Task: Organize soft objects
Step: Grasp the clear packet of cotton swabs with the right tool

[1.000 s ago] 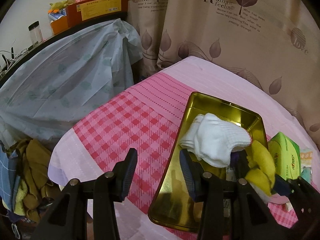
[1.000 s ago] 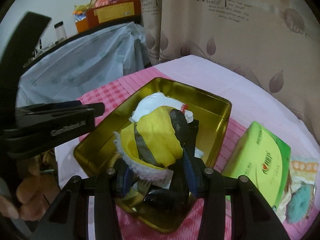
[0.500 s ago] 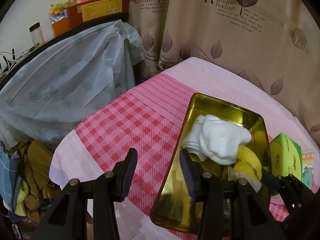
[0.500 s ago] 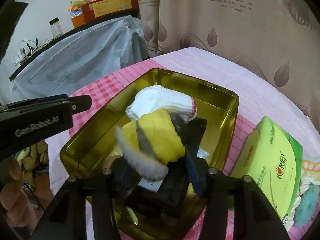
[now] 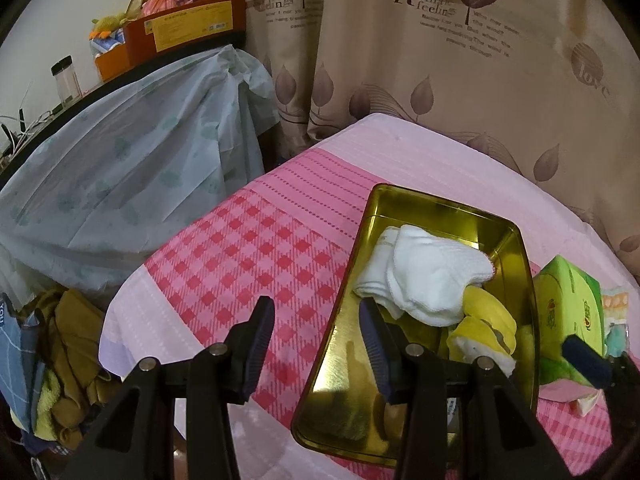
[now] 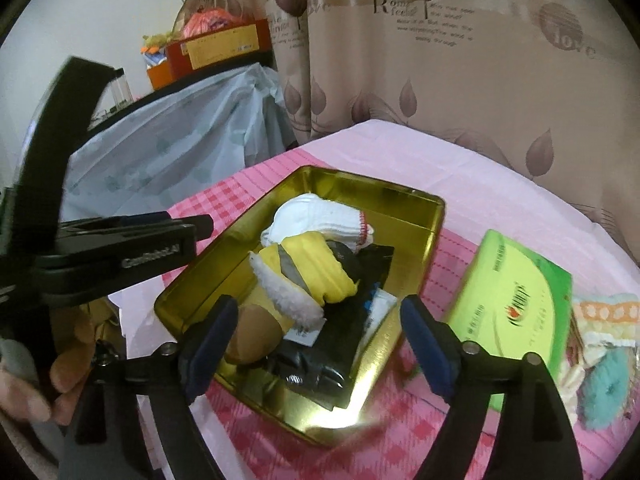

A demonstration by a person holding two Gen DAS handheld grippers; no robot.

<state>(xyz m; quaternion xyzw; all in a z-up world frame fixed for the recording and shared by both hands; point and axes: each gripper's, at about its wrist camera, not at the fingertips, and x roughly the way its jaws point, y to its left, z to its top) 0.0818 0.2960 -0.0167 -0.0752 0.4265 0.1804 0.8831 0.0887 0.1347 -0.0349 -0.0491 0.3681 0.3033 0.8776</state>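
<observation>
Right gripper (image 6: 318,344) is spread wide, nothing held, hovering over the near end of the tin (image 6: 434,216). Left gripper (image 5: 316,338) is likewise spread and empty, straddling the tin's left wall, one finger over the cloth (image 5: 248,248), one over the tin floor.

In the tin: white glove (image 6: 320,218) at the far end, yellow item (image 6: 316,270) with fleecy white trim and a grey stripe lying against it, black packet (image 6: 320,354) underneath. What the yellow item is exactly cannot be told; a mitten or small garment is likely.

Outside the tin, on the right: green tissue pack (image 6: 516,304) just beside the wall, and a teal-and-orange knit piece (image 6: 604,356) touching the pack's far side. That knit piece is judged the likely next soft thing to be collected.

Handling, judged:
- All pieces are light, limp and compressible; nothing fragile.
- Shape will not be kept when lifted, so drooping and snagging on the tin rim are expected.
- A pinch on a bunched fold or the thick trim is preferred; a single thin layer may slip out.
- The glove cuff with the red edge is a firm grab point.
- The packet looks slick; it could be dragged along if fabric above it is pinched too deep.
- The tin is shiny and light, likely to slide on the cloth if pushed.
</observation>
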